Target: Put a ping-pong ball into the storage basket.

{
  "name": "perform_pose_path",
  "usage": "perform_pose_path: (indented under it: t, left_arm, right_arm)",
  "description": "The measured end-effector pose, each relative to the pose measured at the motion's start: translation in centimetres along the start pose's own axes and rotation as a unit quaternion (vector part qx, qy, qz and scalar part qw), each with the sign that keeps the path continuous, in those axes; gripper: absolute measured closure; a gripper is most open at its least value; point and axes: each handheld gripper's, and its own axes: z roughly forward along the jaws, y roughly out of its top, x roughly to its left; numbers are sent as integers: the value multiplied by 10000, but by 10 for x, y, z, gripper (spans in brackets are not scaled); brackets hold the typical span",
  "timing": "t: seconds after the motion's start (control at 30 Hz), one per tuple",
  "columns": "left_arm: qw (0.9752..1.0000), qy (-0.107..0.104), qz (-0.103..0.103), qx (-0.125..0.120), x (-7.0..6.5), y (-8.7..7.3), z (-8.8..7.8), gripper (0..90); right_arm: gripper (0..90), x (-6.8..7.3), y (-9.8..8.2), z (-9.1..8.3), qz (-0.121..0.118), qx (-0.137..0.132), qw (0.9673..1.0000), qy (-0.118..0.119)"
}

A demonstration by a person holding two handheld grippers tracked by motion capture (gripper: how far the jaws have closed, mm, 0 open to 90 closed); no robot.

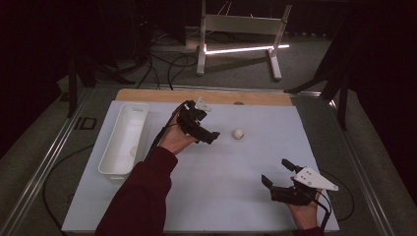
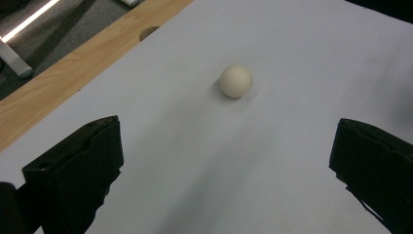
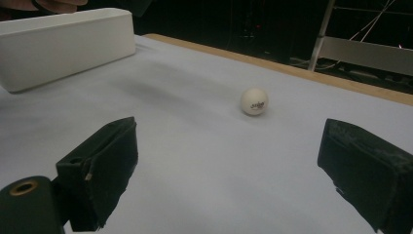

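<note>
the white table tennis ball (image 1: 238,133) lies alone on the pale sheet of the table (image 1: 236,196), past the middle toward the far wooden edge and well apart from the white tray (image 1: 107,158) at the left. in the right gripper view it carries a small dark printed mark; in the left gripper view it sits ahead of the jaws, a little right of centre, with bare sheet on every side.

the step in hand looks like a reach for the ball with the left gripper (image 1: 209,135), whose jaws stand just beside it and point at it. a light round ball will roll at the first one-sided touch, so i would bring the jaws down level with its middle, one on each side, and close both onto it together and slowly. a squeeze above the middle would likely shoot it out across the sheet. a second small pale ball (image 1: 133,151) seems to lie in the tray, so the tray is probably where this one is to go.

the left gripper's jaws are spread wide, hold nothing and touch nothing. the right gripper (image 1: 278,175) hangs near the person's edge, well apart from the ball, its jaws also wide apart and empty.
</note>
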Motion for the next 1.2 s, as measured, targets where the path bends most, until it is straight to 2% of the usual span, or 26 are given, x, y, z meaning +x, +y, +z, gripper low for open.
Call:
perform_pose_path:
  t: [0.47, 0.63, 0.9, 1.2]
  left_arm:
    - [9999, -83, -11, -73, 3, 3, 12, 0]
    - [9998, -125, -76, -121, 5, 3, 14, 0]
    - [9998, -123, -104, -86, 7, 5, 19, 0]
    - [9999, -170, 10, -25, 2, 13, 27, 0]
  right_arm:
    - [72, 1, 1, 1, 1, -12, 10000, 16]
    - [72, 1, 1, 0, 0, -41, 10000, 18]
    - [72, 2, 2, 0, -2, -46, 10000, 41]
    - [72, 1, 2, 0, 13, -56, 10000, 41]
